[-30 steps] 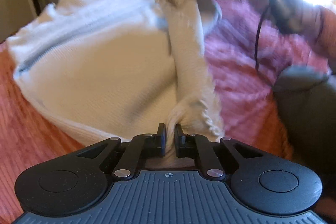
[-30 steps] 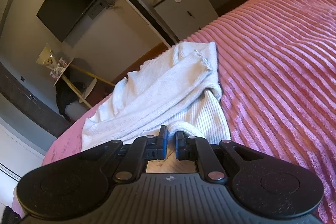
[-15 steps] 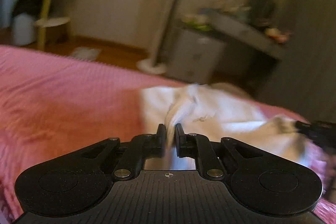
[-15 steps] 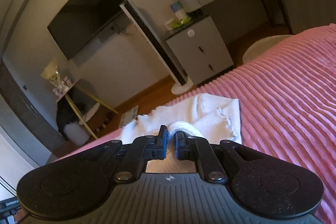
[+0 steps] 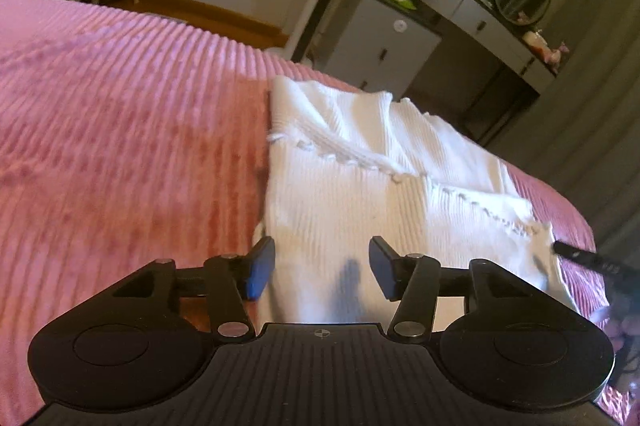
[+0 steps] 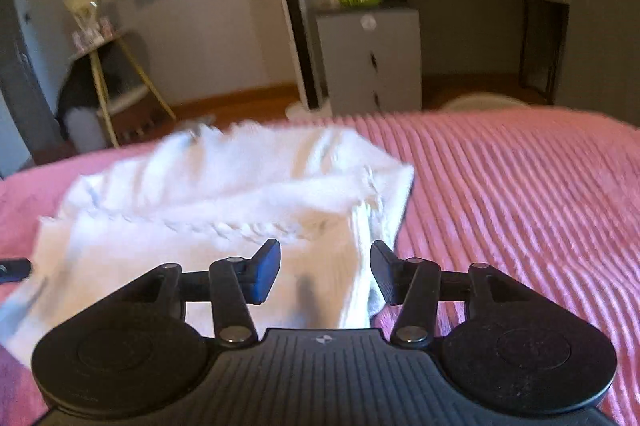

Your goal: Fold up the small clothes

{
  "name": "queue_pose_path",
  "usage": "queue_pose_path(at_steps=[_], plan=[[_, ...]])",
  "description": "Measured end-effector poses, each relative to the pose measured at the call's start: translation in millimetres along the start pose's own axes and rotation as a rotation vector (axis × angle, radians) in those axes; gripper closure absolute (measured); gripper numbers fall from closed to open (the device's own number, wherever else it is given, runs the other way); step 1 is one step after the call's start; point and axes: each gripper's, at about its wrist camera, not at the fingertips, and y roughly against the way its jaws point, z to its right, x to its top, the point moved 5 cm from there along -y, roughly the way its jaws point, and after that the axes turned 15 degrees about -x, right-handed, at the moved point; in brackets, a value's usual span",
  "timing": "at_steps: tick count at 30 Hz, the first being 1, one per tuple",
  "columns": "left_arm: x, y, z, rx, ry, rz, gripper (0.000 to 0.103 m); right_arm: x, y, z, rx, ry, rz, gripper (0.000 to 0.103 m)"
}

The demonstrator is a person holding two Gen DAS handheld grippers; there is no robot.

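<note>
**Both tools let go; the white knit lies folded on the bed**

Your left tool (image 5: 322, 268) and right tool (image 6: 325, 272) have just been opening, and each now stands with its jaws apart over the cloth, pads clear of it. The fabric lies beneath and between the fingers, but neither tool presses on it, so nothing is held.

The white ribbed garment (image 5: 360, 186) rests on the pink ribbed bedspread (image 5: 120, 146). In your left wrist view it fills the centre and runs off toward 2 o'clock. In your right wrist view it spreads from the centre out toward 9 o'clock, blurred. A top layer is folded over the lower one, and its fringed hem (image 5: 352, 162) runs slantwise across the pile from about 11 o'clock toward 4 o'clock in your left view.

Expect it to handle as light, soft and limp: it will sag and drape from any pinch, and the layers may slide over one another. The plush bedspread probably drags on it a little. The fringe looks loose, so it could snag on a pad.

For a further fold, take the doubled near edge at its two corners, one per tool, pinching through both layers. Avoid gripping the fringe alone. The pile already looks close to a compact rectangle.
</note>
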Motion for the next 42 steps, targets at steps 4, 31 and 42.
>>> queue_pose_path(at_steps=[4,31,42], plan=[[0.4,-12.2,6.1,0.032,-0.055,-0.031,0.076,-5.7,-23.3,7.0,-0.004,-0.066,-0.051,0.07],[9.1,-14.3,-13.5,0.047,-0.009,0.053,0.045,-8.4,-26.6,-9.8,0.022,-0.041,-0.021,0.084],[24.0,7.5,10.3,0.102,-0.113,0.077,0.093,5.7,15.3,-13.9,0.021,0.038,0.136,0.097]])
